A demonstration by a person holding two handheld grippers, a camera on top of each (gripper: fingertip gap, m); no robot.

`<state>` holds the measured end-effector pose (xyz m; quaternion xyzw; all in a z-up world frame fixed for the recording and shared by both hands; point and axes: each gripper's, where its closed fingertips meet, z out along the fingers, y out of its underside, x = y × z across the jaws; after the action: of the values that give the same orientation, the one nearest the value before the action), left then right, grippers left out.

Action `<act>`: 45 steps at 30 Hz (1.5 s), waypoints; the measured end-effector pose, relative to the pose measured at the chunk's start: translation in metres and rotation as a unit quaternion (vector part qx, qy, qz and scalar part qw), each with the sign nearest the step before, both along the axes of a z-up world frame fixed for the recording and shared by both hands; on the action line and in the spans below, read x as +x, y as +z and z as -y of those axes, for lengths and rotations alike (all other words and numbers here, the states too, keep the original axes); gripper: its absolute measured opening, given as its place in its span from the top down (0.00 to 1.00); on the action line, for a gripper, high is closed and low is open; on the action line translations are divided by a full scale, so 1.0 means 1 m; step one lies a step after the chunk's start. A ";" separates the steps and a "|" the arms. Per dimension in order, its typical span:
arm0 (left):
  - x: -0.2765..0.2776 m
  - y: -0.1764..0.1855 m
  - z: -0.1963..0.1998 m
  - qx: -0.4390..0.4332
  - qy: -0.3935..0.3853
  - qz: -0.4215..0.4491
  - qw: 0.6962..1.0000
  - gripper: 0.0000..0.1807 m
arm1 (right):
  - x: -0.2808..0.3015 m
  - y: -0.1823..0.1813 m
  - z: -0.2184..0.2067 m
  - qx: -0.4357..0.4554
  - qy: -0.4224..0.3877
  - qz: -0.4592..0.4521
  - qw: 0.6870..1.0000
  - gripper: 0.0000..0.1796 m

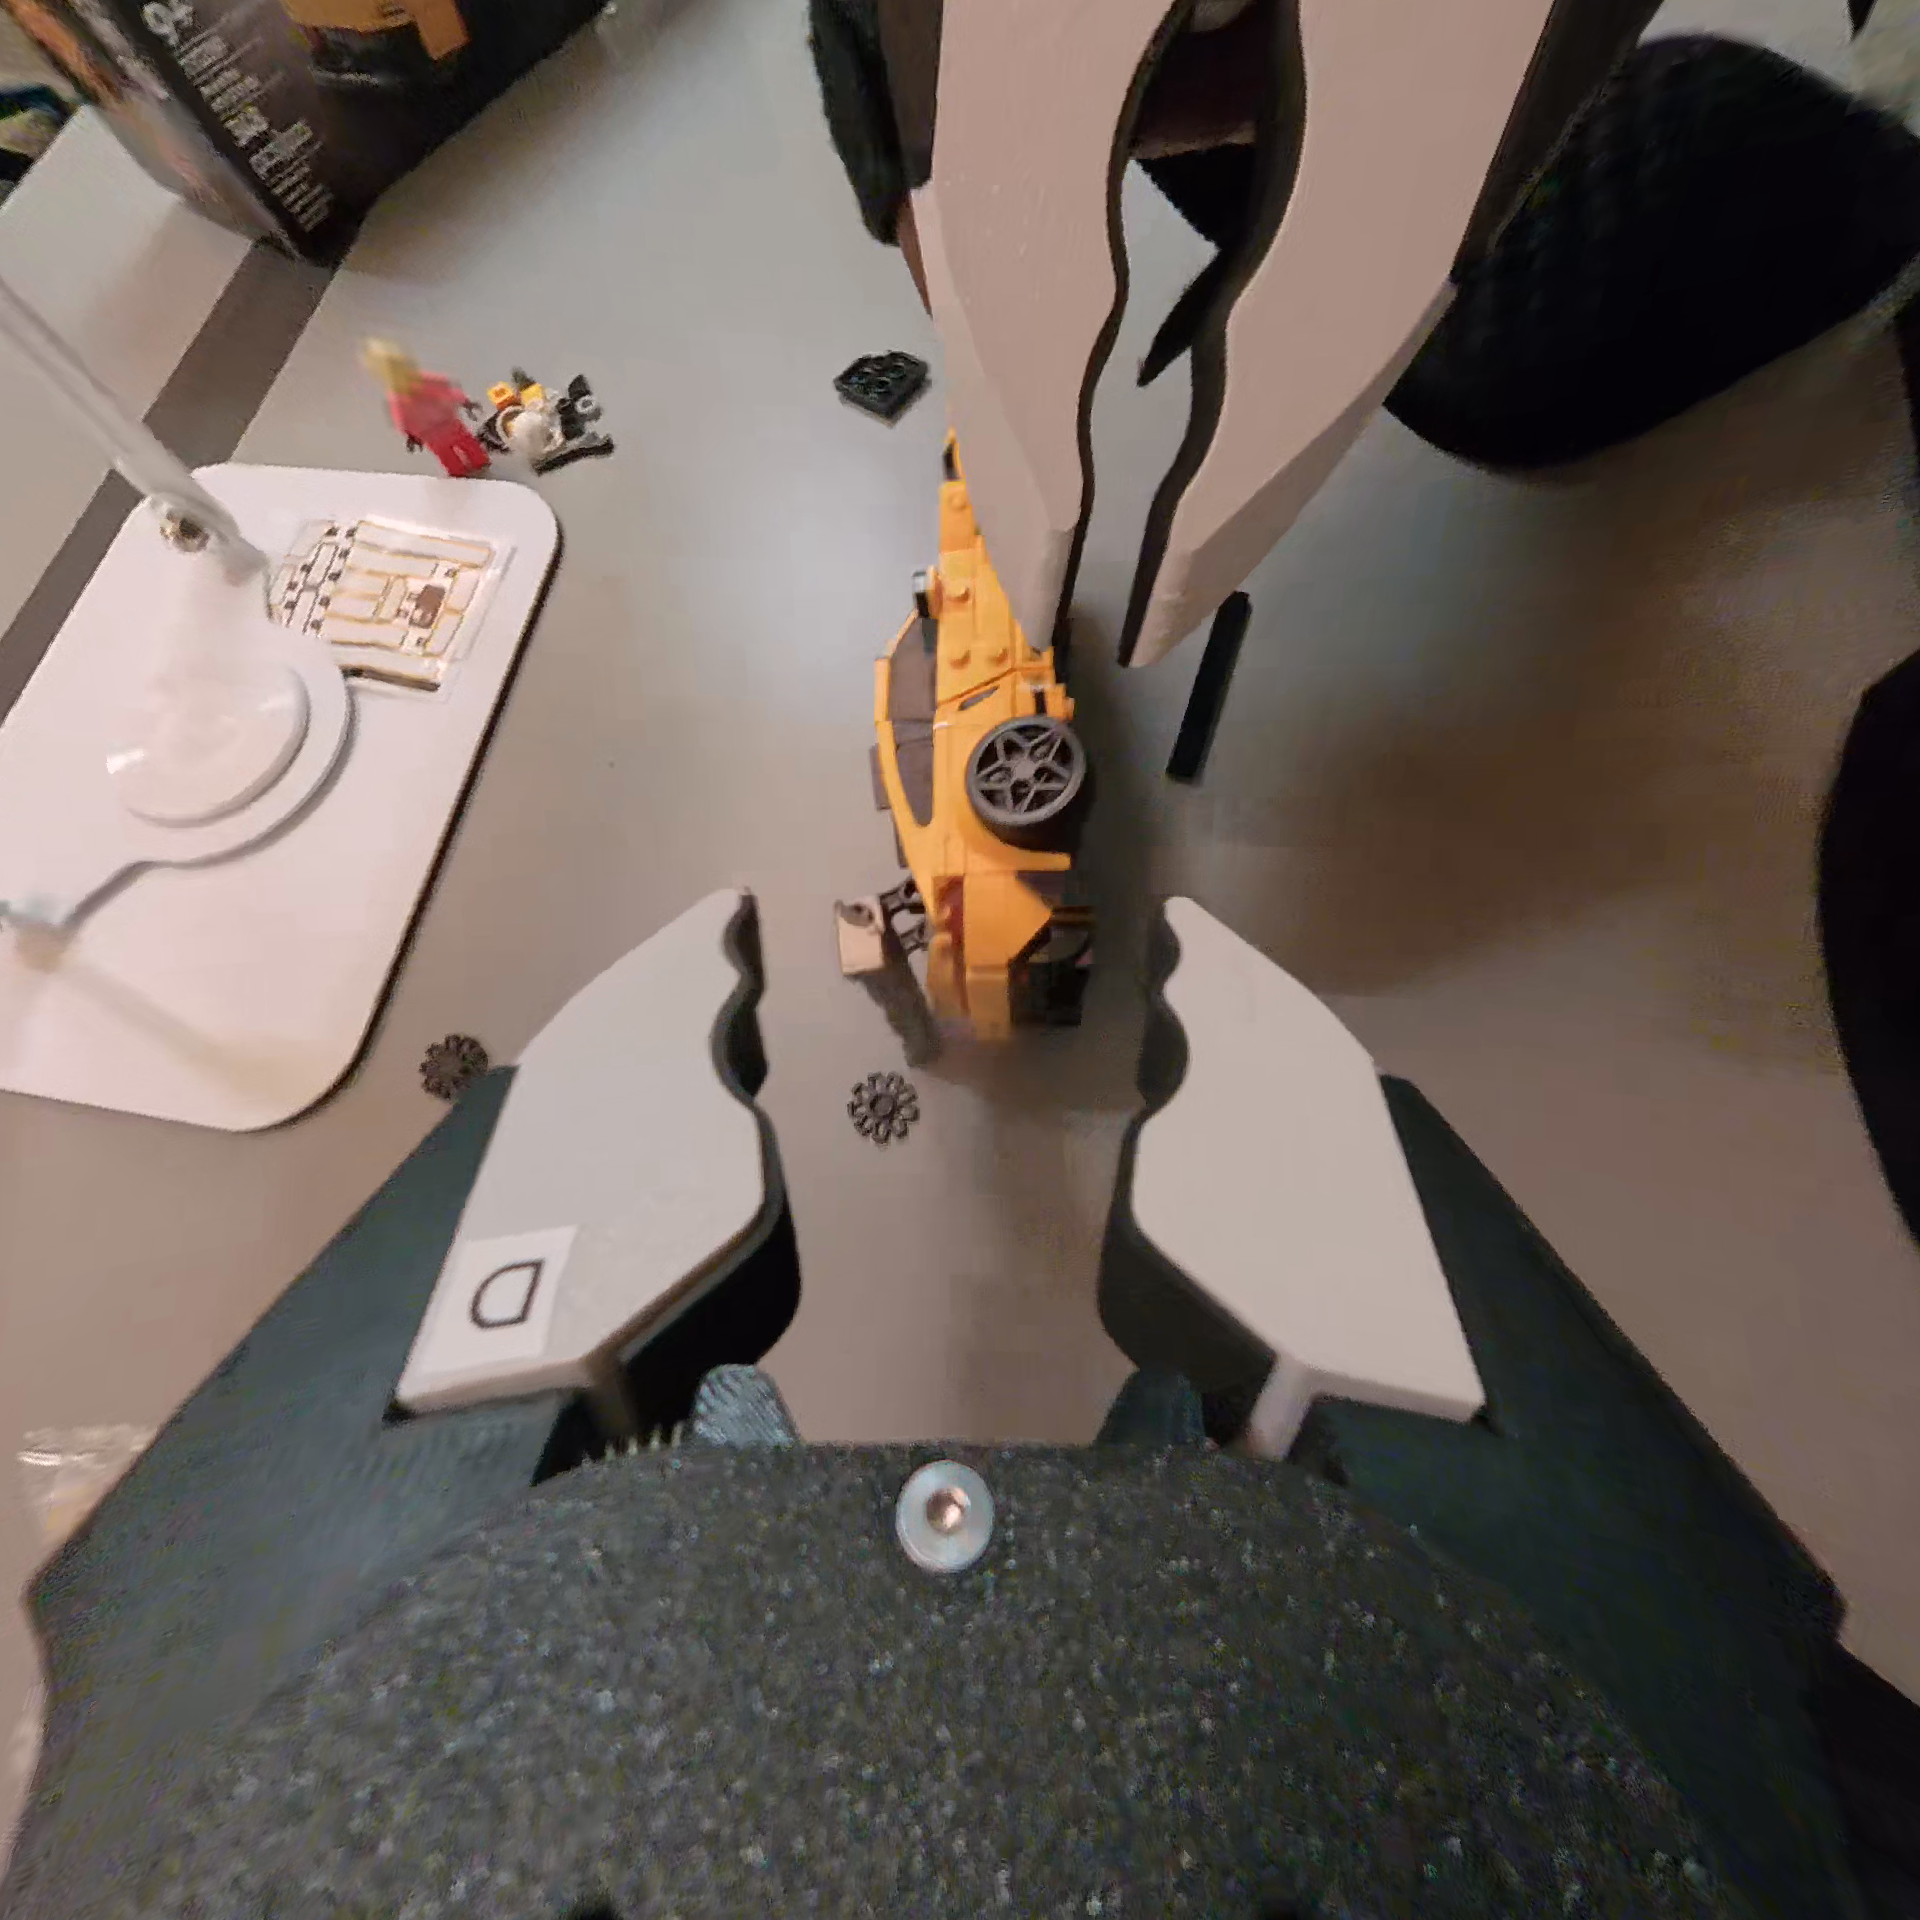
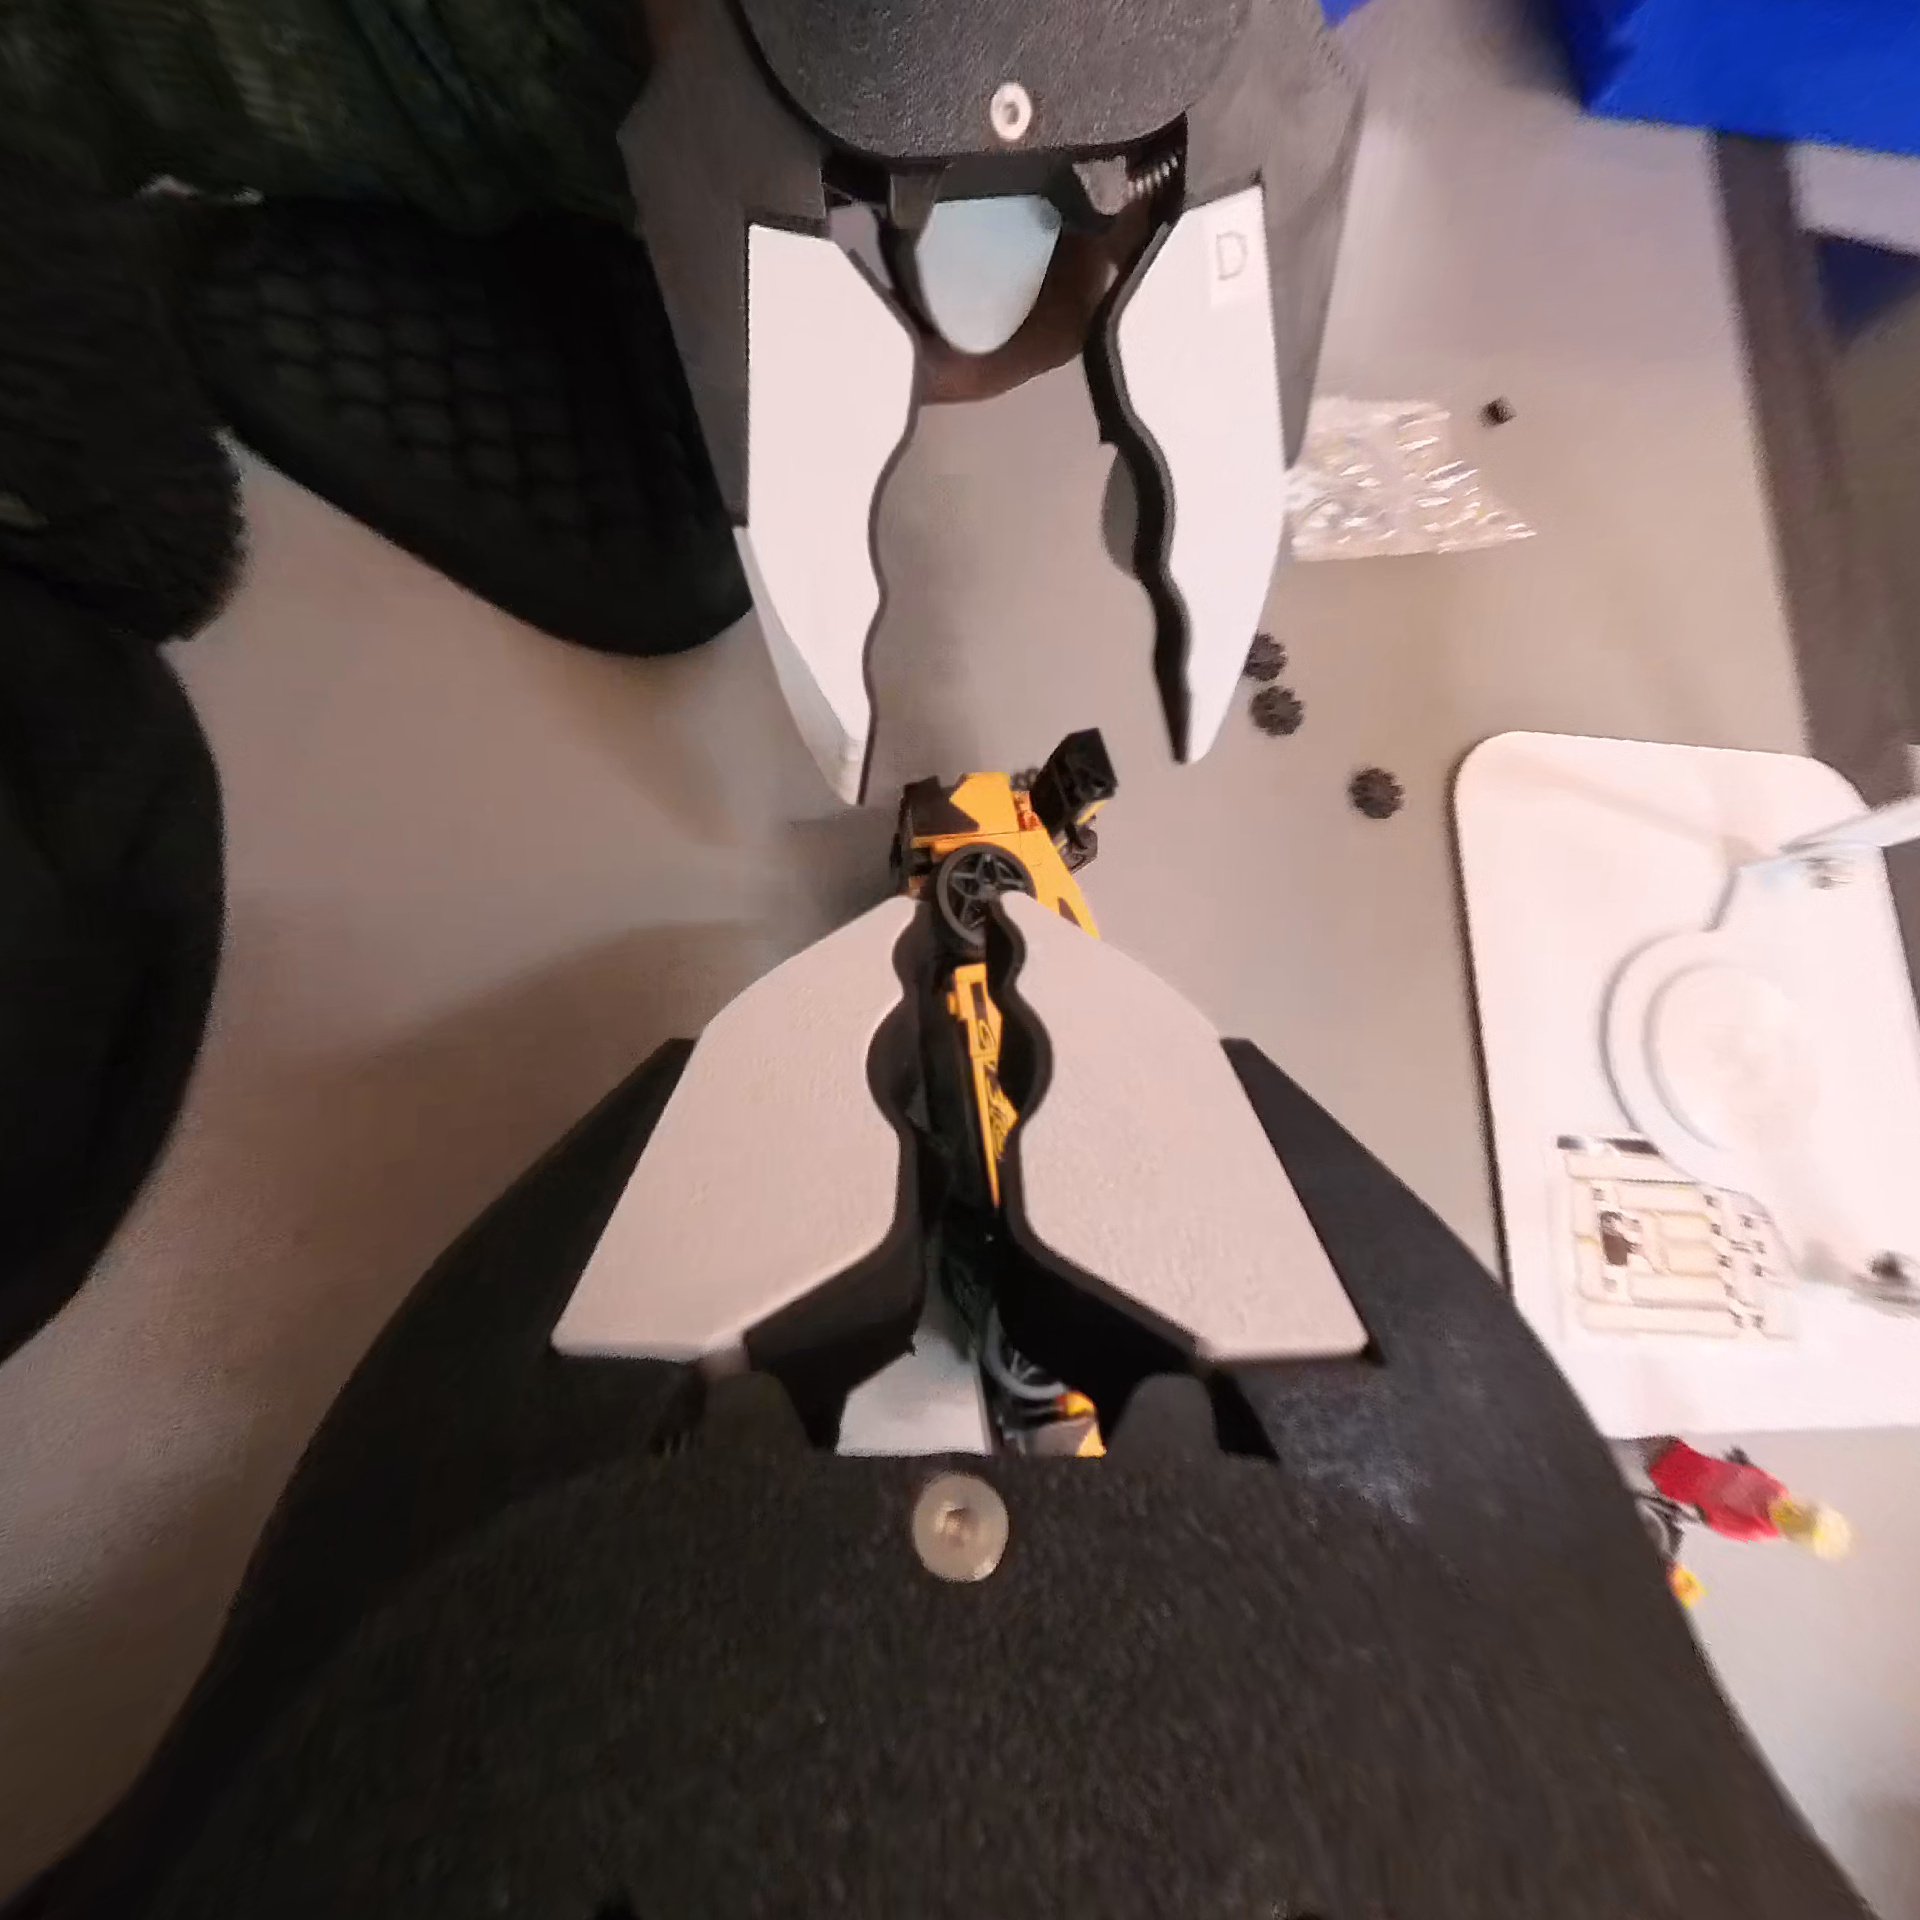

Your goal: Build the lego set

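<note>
Taking the yellow-and-black brick-built sports car [image 1: 977, 769] as the landmark and reading the left wrist view from left to right: far to its left lies a white rounded-corner board [image 1: 208, 914] carrying a clear stand and a small sticker sheet [image 1: 390, 603]; beyond that, a red-suited minifigure [image 1: 436, 410] beside a little heap of black, white and orange bits [image 1: 540, 421]; nearer the car, two dark flower-shaped wheel inserts [image 1: 883, 1107] and a black square plate [image 1: 881, 384]; just to its right, a long thin black bar piece [image 1: 1210, 686]. The car lies tipped on its side on the grey table [image 1: 675, 623], one spoked grey wheel [image 1: 1027, 774] facing up. The left tongs [image 1: 956, 935] stand wide and empty just short of the car's tail; the right tongs [image 2: 956, 914] are narrowed onto the car's body, gripping it. By my reading the build is nearly done — body, wing and at least one wheel are on, while the inserts, plate, bar and small bits seem left to fit. The left view alone shows the dark printed box [image 1: 260, 114] at the far corner; the right view alone shows a crumpled clear plastic bag [image 2: 1392, 483] past the car, and a third insert.
</note>
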<state>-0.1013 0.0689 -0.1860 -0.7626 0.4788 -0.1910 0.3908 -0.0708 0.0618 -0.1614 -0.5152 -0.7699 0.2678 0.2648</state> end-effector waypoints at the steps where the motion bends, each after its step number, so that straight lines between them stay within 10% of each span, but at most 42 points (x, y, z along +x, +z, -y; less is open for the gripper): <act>1: -0.002 -0.004 -0.002 -0.005 0.011 0.020 1.000 0.59 | -0.001 -0.004 0.000 -0.005 0.011 0.021 1.000 0.94; 27: 0.013 -0.031 -0.006 -0.016 0.004 0.065 0.998 0.70 | -0.003 -0.028 -0.001 0.110 0.122 0.250 0.954 0.94; 45: 0.010 -0.027 -0.006 -0.016 0.007 0.092 0.996 0.67 | 0.034 0.014 0.003 -0.001 -0.008 0.091 0.996 0.91</act>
<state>-0.0910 0.0751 -0.2133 -0.7511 0.4329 -0.2650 0.4221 -0.0366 0.0587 -0.1475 -0.5441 -0.7861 0.2185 0.1958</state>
